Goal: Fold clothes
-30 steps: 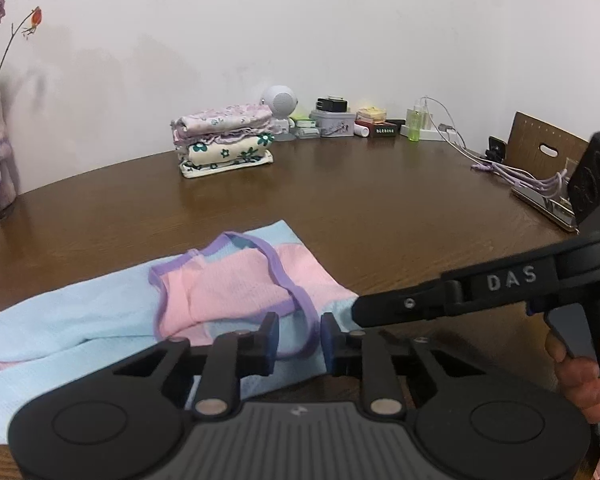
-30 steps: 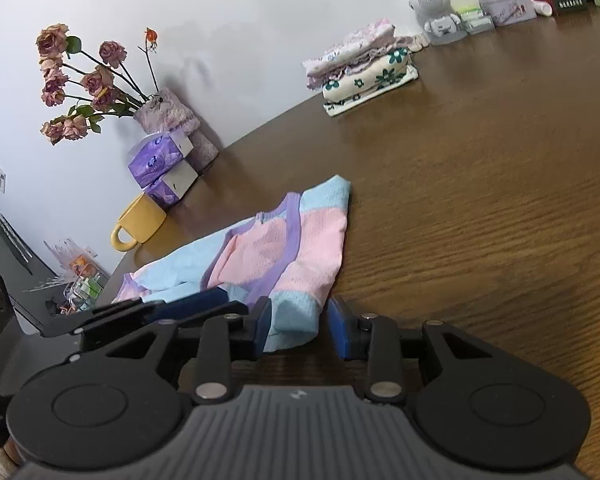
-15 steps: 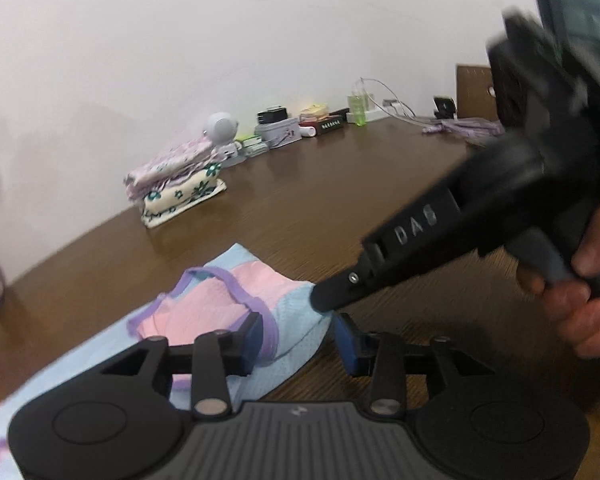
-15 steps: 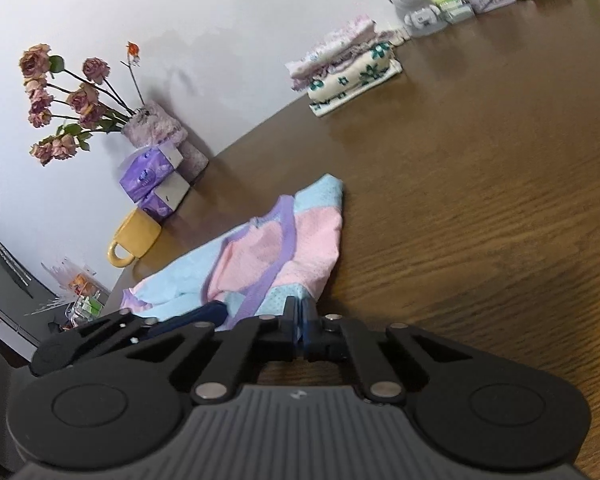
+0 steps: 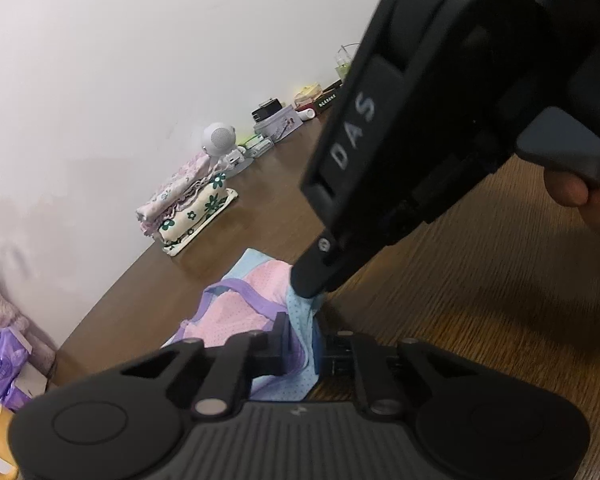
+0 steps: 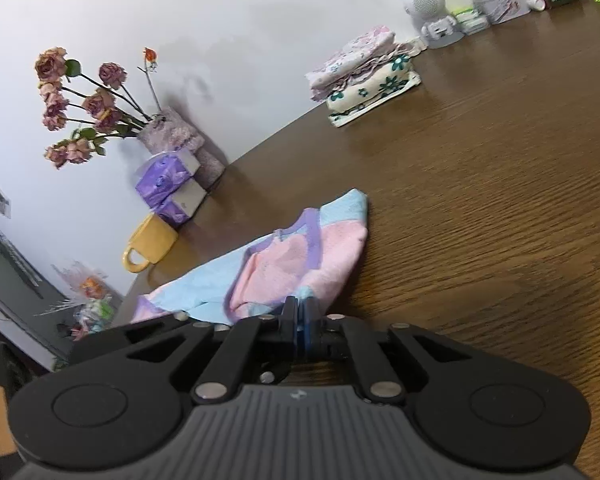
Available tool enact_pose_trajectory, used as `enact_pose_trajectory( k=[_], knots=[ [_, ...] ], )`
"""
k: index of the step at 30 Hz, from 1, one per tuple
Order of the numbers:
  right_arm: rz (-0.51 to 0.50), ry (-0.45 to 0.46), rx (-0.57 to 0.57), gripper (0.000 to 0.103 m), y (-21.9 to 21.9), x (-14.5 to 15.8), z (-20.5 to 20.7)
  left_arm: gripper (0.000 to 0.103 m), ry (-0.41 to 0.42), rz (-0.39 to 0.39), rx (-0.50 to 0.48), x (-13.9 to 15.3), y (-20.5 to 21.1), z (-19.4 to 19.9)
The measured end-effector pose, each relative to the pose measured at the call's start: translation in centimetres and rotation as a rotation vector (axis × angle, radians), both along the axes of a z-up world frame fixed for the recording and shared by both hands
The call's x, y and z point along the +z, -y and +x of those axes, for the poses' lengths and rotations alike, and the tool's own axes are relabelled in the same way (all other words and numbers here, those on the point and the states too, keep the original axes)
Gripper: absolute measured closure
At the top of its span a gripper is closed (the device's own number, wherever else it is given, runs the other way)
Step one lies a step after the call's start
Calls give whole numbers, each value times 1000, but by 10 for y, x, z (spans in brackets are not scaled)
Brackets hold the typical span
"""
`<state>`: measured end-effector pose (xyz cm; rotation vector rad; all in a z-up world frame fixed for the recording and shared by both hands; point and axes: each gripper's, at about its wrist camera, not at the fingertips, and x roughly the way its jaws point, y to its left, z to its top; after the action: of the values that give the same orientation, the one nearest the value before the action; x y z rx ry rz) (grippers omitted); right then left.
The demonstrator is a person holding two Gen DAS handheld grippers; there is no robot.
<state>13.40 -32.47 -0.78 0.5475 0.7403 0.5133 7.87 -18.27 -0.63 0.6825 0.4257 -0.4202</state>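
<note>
Now both sets of jaws on the pastel garment [image 6: 300,256]: left gripper [image 5: 300,344] closing, right gripper [image 6: 300,316] reopening slightly.

- You get soft, even indoor light; the white wall [image 6: 220,20] looks flat, without glare.
- Your left view is motion-blurred on the table [image 5: 480,280] grain.
- Fisheye bends both views; corners go dark.
- Faint shadows lie on the table at your right.

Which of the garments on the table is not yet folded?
The pink and blue garment near the claws; it lies spread out, while the flowered clothes are stacked.
</note>
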Motion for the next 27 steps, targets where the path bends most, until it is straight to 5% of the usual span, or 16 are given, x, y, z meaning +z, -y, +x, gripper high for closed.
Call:
enact_pose_trajectory(
  k=[2,3,22,27],
  knots=[
    [31,-21,-23,61,4,-3,3,93,-2,-19,11,2,-2,2],
    [34,-29,-39,56,6,-5,5,93,-3,-29,17,3,-3,3],
    [200,-202,-63,65,-13,-33,66,93,-28,-142,38,17,-20,6],
    [202,-215,-80,84,-14,-38,68,62,-139,-299,84,35,-51,10]
  ],
)
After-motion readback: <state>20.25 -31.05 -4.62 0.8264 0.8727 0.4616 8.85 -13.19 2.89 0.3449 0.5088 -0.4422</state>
